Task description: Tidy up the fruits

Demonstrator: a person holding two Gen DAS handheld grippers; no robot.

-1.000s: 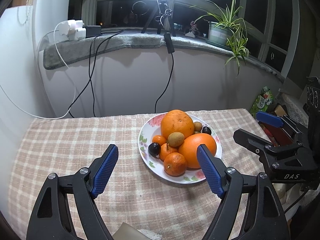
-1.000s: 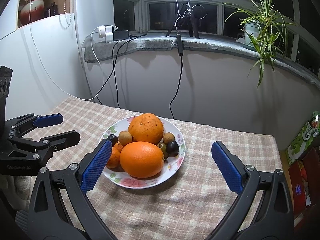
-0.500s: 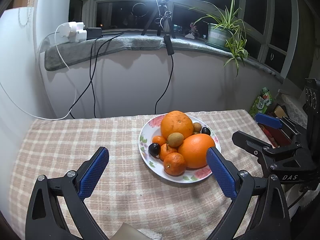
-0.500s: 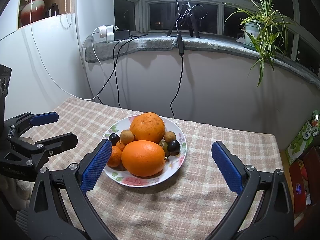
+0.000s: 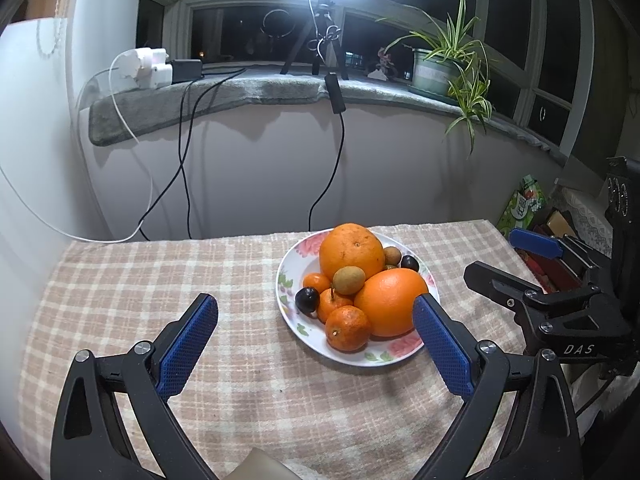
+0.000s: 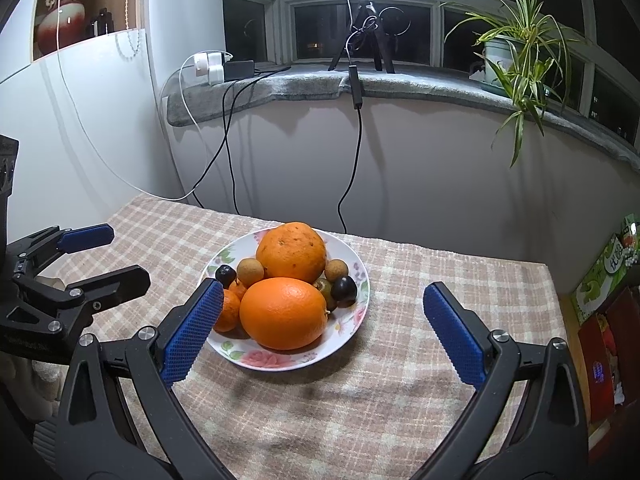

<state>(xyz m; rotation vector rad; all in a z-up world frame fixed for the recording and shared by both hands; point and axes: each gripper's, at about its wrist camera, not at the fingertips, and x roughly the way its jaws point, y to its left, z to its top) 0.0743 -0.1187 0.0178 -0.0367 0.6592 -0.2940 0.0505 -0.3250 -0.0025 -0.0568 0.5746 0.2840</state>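
A flowered white plate (image 5: 281, 280) (image 6: 359, 265) sits on the checked tablecloth (image 5: 160, 280). It carries a rough-skinned large orange (image 5: 350, 250) (image 6: 290, 252), a smooth large orange (image 5: 390, 304) (image 6: 284, 312), small tangerines (image 5: 346, 328), brown longans (image 5: 349, 280) (image 6: 250, 272) and dark plums (image 5: 307, 299) (image 6: 344, 286). My left gripper (image 5: 314, 302) (image 6: 126, 254) stands open, short of the plate's near left side, holding nothing. My right gripper (image 6: 324, 286) (image 5: 494, 254) is also open, in front of the plate, and empty.
Behind the table runs a grey padded sill (image 5: 260, 92) with a tripod light (image 5: 320, 52), chargers (image 5: 148, 68), hanging cables (image 5: 340, 152) and a potted plant (image 5: 444, 68). Boxes and packets (image 6: 604, 280) crowd the floor past the table's right edge.
The left gripper's jaws have spread wider. Both hands and the fruit stay where they were.
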